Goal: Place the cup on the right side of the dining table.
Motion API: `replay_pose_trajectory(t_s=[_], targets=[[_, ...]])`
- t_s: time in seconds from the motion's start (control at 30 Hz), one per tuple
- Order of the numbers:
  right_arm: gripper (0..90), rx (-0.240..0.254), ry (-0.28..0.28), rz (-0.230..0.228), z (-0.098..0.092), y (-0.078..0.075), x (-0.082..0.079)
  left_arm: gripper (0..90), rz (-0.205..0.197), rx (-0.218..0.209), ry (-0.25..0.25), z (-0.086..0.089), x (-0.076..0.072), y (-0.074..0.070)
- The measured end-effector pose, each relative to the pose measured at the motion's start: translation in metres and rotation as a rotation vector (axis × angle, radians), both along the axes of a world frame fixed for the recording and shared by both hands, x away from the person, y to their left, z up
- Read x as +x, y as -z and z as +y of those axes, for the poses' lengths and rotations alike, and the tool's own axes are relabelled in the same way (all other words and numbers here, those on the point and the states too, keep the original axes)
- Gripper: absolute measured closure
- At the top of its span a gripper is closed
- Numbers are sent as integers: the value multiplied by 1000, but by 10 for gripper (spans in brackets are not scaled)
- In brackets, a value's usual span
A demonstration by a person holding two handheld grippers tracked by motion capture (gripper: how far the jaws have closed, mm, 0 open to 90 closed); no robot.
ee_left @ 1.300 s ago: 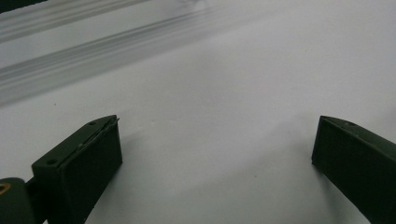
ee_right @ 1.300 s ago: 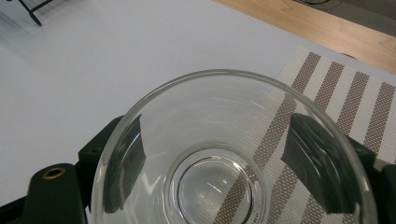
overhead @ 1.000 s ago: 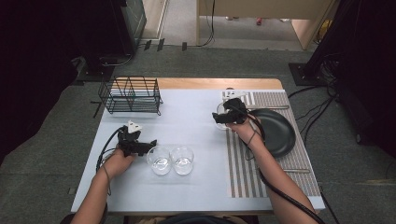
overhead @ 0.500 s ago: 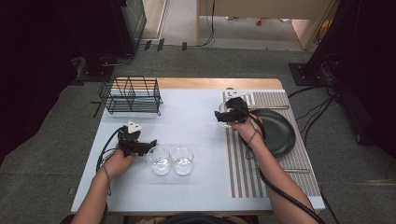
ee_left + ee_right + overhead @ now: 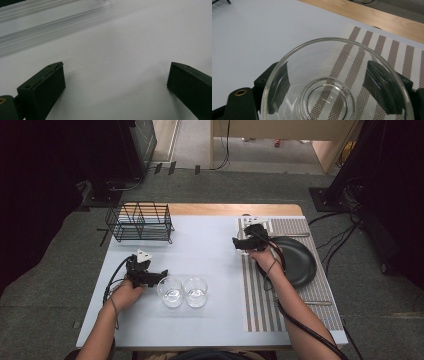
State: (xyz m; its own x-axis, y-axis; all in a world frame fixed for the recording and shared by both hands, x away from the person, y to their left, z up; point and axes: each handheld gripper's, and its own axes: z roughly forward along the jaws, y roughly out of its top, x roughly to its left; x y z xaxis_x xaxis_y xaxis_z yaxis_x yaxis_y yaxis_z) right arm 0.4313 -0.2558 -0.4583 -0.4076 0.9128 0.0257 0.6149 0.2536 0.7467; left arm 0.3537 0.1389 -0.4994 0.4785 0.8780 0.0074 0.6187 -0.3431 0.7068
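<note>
A black wire rack (image 5: pixel 140 222) stands at the far left of a white table (image 5: pixel 210 245). A brown-and-white striped placemat (image 5: pixel 260 305) covers the right side, with a dark round plate (image 5: pixel 300 262) resting on it. A strip of bare wood (image 5: pixel 235 209) runs along the far edge. Grey carpet (image 5: pixel 60 270) surrounds the table

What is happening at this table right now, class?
A person works with a gripper in each hand. The right gripper is shut on a clear glass, holding it over the edge of the striped placemat, next to a dark plate. The left gripper is open, low over the white table, near two more glasses. A wire rack stands at the back.
</note>
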Motion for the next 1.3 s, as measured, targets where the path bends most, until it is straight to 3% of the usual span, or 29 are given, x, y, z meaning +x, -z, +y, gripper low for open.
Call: replay_pose_trajectory(t_s=[1.3], targets=[[189, 26, 36, -44, -6, 6, 5, 15, -1, 0, 0, 0, 0, 0]])
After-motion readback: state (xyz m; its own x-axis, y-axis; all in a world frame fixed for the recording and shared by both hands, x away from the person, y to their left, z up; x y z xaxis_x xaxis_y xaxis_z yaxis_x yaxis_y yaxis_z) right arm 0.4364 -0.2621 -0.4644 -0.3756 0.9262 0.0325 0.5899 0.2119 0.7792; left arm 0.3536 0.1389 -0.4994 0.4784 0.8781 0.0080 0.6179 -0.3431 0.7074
